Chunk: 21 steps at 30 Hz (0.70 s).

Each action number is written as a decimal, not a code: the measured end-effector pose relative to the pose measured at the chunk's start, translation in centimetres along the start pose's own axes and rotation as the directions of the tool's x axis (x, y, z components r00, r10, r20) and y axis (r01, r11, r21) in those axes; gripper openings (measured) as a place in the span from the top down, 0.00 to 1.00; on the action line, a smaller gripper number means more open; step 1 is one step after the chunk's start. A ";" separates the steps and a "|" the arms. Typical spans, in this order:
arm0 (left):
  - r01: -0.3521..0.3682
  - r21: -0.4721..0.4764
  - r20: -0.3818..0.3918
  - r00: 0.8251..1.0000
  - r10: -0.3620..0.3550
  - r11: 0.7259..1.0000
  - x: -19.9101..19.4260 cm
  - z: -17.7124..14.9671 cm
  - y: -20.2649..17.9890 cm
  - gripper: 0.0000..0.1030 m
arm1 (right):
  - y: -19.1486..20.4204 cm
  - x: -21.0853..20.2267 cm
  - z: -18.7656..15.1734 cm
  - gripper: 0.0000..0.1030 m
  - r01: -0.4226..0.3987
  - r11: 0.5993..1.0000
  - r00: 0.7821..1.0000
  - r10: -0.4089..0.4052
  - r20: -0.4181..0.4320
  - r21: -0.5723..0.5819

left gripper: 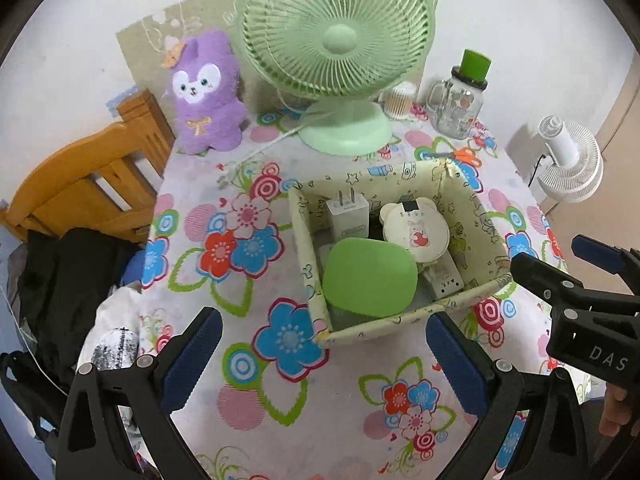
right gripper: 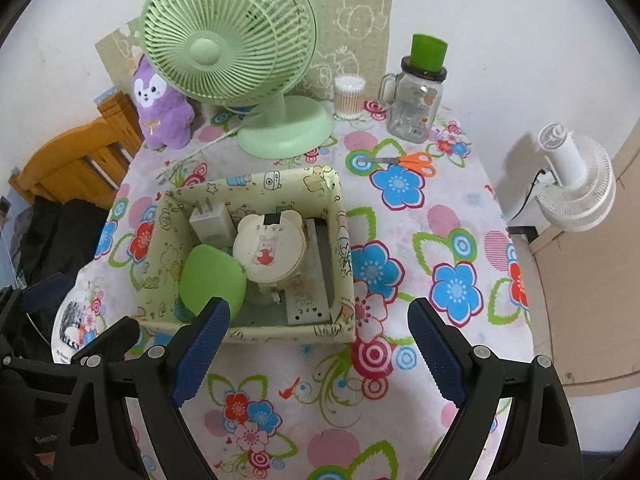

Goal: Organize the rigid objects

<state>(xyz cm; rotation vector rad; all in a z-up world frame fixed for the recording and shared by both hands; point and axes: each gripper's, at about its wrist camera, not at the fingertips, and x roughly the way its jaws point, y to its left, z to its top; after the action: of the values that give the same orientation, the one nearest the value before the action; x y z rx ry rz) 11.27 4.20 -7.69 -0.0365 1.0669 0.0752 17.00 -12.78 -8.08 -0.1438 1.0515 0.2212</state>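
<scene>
1. Both tools hover above the flowered table (right gripper: 460, 216) with nothing in them — the left gripper (left gripper: 324, 356) and the right gripper (right gripper: 320, 344) each have their fingers spread wide and released.
2. The storage box (right gripper: 340, 216) sits mid-table and already holds a white charger (right gripper: 210, 220), a round bear-eared case (right gripper: 270, 248), a green pad (right gripper: 212, 280) and a flat white card-like piece (right gripper: 306, 300) along its right wall.
3. By my reading, the orange scissors (right gripper: 408, 162) are the likeliest loose item left; they lie well apart from the box, near the glass jar (right gripper: 416, 108).
4. To do this well, approach the scissors from above with the right gripper, jaws square across the handles — not the thin blades, which may slip.
5. Lift clear of the box rim before crossing, and set them down in the open strip rather than on the tilted round case.
6. Keep clear of the fan (right gripper: 240, 56) and its cord.
</scene>
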 end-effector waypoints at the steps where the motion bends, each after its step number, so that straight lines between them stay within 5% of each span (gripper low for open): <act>1: -0.002 -0.005 0.012 1.000 0.002 1.000 -0.9 -0.3 0.3 0.00 | 0.1 -0.4 -0.2 0.10 0.006 1.000 1.000 -0.006 0.008 -0.002; 21: 0.001 0.012 0.150 0.989 -0.003 1.000 -9.3 -2.7 -0.7 0.00 | 0.8 -9.5 -3.8 0.10 0.032 0.999 0.988 -0.031 0.151 -0.008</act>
<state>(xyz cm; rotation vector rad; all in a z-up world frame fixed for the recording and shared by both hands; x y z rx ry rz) 4.51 2.92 -0.83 -0.0207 0.9165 0.0684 9.08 -13.93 -1.65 -0.1506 0.8970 0.2060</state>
